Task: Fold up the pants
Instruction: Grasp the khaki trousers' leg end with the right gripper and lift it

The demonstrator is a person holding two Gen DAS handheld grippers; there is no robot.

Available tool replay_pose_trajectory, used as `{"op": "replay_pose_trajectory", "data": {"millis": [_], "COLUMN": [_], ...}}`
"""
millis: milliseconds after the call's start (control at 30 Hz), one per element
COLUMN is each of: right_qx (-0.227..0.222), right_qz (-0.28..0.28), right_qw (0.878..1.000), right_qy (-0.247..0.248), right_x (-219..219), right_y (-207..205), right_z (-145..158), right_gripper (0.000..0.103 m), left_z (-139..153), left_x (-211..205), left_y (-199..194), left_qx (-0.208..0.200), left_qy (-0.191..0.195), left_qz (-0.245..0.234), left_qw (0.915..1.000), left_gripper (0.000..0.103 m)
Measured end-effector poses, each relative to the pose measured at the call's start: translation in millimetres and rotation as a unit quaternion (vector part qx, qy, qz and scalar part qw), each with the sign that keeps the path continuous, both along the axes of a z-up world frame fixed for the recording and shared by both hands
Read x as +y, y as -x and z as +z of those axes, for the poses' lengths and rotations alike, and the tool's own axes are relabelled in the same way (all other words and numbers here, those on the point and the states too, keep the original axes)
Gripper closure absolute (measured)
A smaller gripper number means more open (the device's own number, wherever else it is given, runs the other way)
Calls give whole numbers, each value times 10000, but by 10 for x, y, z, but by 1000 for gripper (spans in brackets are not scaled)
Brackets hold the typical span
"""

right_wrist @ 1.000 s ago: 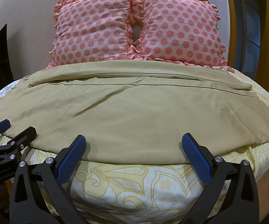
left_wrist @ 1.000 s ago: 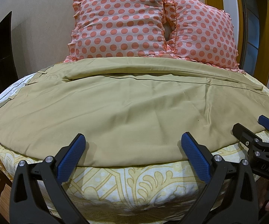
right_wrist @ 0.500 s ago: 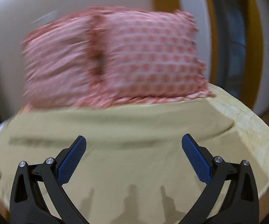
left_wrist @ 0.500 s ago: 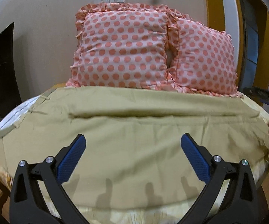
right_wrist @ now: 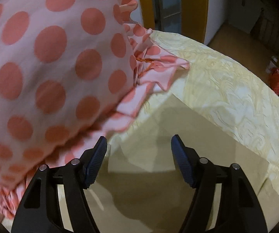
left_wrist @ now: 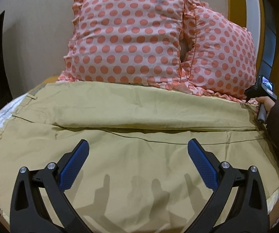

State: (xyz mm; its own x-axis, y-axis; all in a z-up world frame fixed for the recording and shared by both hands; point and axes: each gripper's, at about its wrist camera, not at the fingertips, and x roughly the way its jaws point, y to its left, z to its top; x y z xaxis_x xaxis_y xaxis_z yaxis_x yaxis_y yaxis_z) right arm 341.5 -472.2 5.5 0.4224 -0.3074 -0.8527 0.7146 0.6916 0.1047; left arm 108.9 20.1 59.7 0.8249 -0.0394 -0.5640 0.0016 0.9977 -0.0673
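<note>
Two pillows (left_wrist: 127,38), one pants (left_wrist: 139,120), two spread hand-held grippers (left_wrist: 137,155).

The left black two-finger gripper (left_wrist: 138,159) hangs with blue-padded fingers (left_wrist: 74,163) spread wide, while the right black gripper (right_wrist: 139,161) is likewise parted, gripping nothing.

The bed (right_wrist: 226,89) carries khaki pants (left_wrist: 139,165) spread flat — 2 polka-dot pillows (left_wrist: 127,38) at its head.
</note>
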Motion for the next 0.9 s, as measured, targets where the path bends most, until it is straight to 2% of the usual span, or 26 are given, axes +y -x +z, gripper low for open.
{"op": "replay_pose_trajectory", "data": {"millis": [33,67,100,133,167,200,233,300,367,433,533,567,600,667,700,767,833,867,900], "right_qx": [162,197,48,-39,-112,-218,-328,-731,-1203,-1809,-2741,-3053,-3165,-3233,-3124,-2874,-2668,-2662,-2626], "right_qz": [51,131,211,236,240,233,258,314,354,504,700,732,738,659,590,537,434,379,358], "right_qw": [9995,9985,9983,9982,9982,9985,9986,9968,9916,9809,9539,9418,9367,9307,9319,9325,9274,9236,9245], "right_qy": [264,503,534,554,540,445,321,-84,-315,-511,-1006,-1202,-1305,-1577,-1746,-2119,-2587,-2732,-2741], "right_x": [42,98,130,144,142,101,65,-22,-68,-133,-187,-179,-115,-107,-88,-111,-121,-131,-130], "right_y": [-48,-60,-30,2,41,105,142,320,538,825,1505,1878,2136,2609,2807,2939,2986,2977,2956], "right_z": [-25,-28,-47,-51,-44,-32,-29,-11,68,245,479,511,523,394,265,41,-94,-116,-117], "right_gripper": [38,39,46,59,70,85,93,98,98,99,99,99,99,99,99,98,96,93,83], "left_z": [-17,-39,-51,-60,-63,-62,-59,-40,-17,12,47,62,80,127,155,203,251,278,299], "left_x": [3,10,22,31,44,55,62,91,118,150,204,221,238,284,313,361,400,427,448], "left_y": [-5,-19,-27,-13,-9,0,13,59,109,164,247,267,278,305,316,310,288,286,290], "left_qx": [28,77,100,97,95,90,81,23,-26,-89,-160,-150,-133,-175,-212,-252,-255,-267,-286], "left_qy": [23,49,76,103,144,169,176,173,166,179,181,192,210,282,321,373,376,352,324], "left_qz": [-7,-9,-8,-5,7,10,17,49,94,127,184,195,204,241,288,371,443,486,522], "left_qw": [10000,10000,9999,9999,9999,9998,9998,9998,9998,9997,9995,9995,9995,9992,9988,9983,9980,9978,9977], "left_gripper": [2,2,2,2,2,2,2,2,2,2,2,2,2,2,2,2,2,2,2]}}
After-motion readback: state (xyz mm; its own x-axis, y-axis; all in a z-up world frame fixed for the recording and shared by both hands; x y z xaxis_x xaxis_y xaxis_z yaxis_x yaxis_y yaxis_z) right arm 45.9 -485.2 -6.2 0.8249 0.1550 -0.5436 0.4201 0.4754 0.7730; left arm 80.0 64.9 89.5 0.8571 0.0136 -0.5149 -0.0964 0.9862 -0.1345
